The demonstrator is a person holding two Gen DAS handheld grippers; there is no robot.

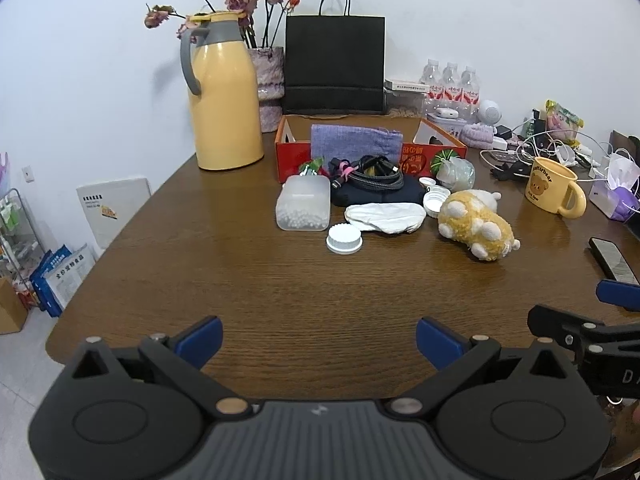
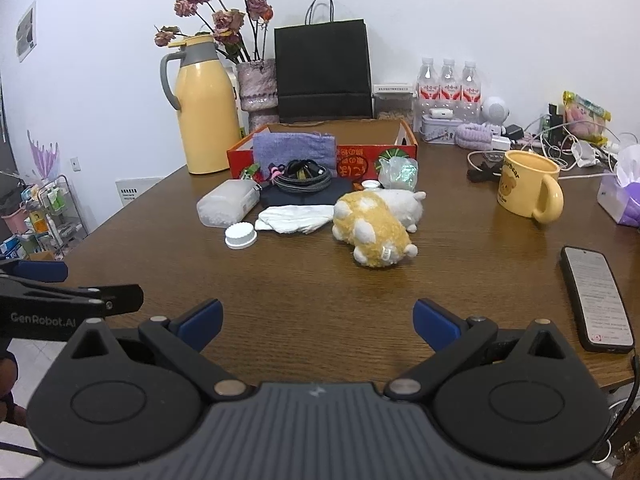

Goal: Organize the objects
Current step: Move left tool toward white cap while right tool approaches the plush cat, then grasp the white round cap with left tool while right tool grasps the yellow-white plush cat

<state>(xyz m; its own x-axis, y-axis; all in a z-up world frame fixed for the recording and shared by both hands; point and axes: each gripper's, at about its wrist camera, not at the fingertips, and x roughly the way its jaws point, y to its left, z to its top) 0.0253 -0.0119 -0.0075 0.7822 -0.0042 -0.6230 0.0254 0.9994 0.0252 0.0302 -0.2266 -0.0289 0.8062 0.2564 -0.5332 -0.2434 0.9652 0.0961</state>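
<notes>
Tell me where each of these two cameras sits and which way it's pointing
Left wrist: on the left gripper, facing across the table to the red box; right gripper at its right edge.
Right wrist: on the right gripper, facing likewise; left gripper at its left edge.
Shared: plush toy, white cap.

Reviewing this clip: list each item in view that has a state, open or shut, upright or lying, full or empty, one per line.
left gripper: open, empty.
right gripper: open, empty.
red box: open-topped, purple cloth draped over its front wall.
plush toy: lying on its side.
yellow mug: upright.
thermos jug: upright, lid shut.
white cap: loose on the table.
phone: lying flat, screen lit.
clear container: lying down, white beads inside.
</notes>
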